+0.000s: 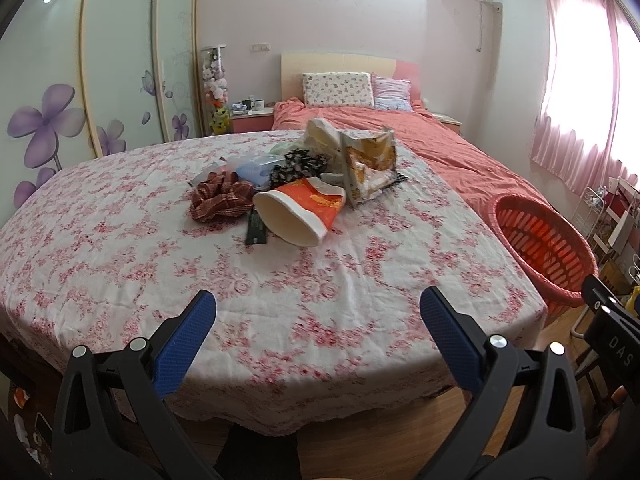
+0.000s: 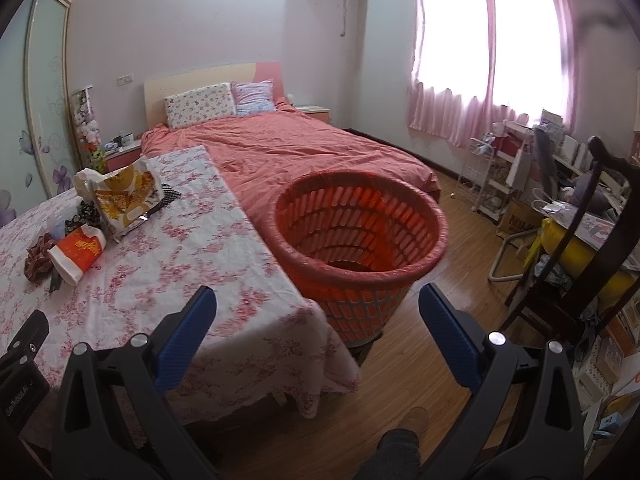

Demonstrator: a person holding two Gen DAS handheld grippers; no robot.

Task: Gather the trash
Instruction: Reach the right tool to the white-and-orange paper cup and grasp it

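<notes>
So the whole thing is hinging on where the trash pile (image 1: 296, 184) is sitting versus the two grippers. In the left wrist view it's lying straight ahead, centre of the frame, well apart from the left gripper (image 1: 318, 312), which is hanging spread wide with nothing between its blue pads. The nearest piece is the orange cup (image 1: 300, 212), tipped on its side with its mouth facing lower left in the frame and its long axis running up to the right.

In the right wrist view that same pile is sitting way off at the left edge, so I'd say the left gripper is looking like the better-placed one for the first grab. The right gripper (image 2: 318, 312) is also gaping, empty, pointing at the red basket (image 2: 360, 240) standing on the floor just beside the table (image 2: 208, 264).

Right view is showing the basket's inside, looks empty; left view is only catching its rim at the right edge. Left view is showing the pile's detail: snack bag (image 1: 370, 164), scrunchie (image 1: 220, 200).
</notes>
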